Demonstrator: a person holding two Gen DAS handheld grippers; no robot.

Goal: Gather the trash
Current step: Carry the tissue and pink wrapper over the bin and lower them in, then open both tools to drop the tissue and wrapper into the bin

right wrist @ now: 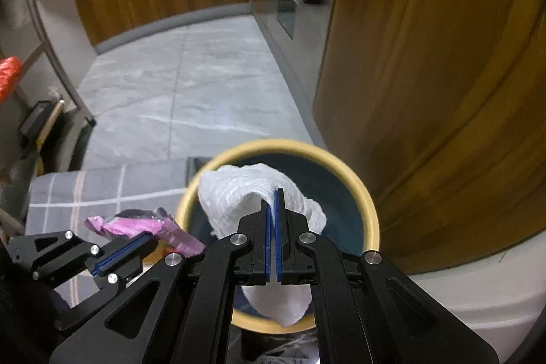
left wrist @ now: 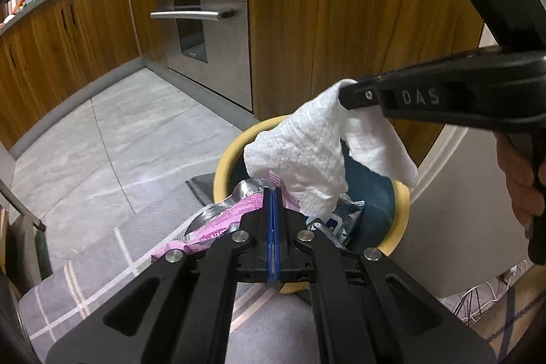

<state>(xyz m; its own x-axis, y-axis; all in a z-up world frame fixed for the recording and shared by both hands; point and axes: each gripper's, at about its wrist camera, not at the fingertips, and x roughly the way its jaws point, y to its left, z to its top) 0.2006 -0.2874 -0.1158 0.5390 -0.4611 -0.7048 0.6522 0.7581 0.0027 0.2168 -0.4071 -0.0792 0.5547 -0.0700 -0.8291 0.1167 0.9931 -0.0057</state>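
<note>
A crumpled white paper towel (right wrist: 259, 193) is pinched between the closed jaws of the right gripper (right wrist: 273, 193) and is hung directly above the open mouth of the yellow-rimmed bin (right wrist: 370, 214). A pink wrapper (left wrist: 221, 220) is clamped in the left gripper (left wrist: 273, 193), held over the bin's near-left rim, so the right hand appears better placed for release. Silver packaging, dimly seen, seems to lie inside the bin.

Black claw (left wrist: 273, 193) — blue pads, silver screws, "DAS" lettering.
</note>
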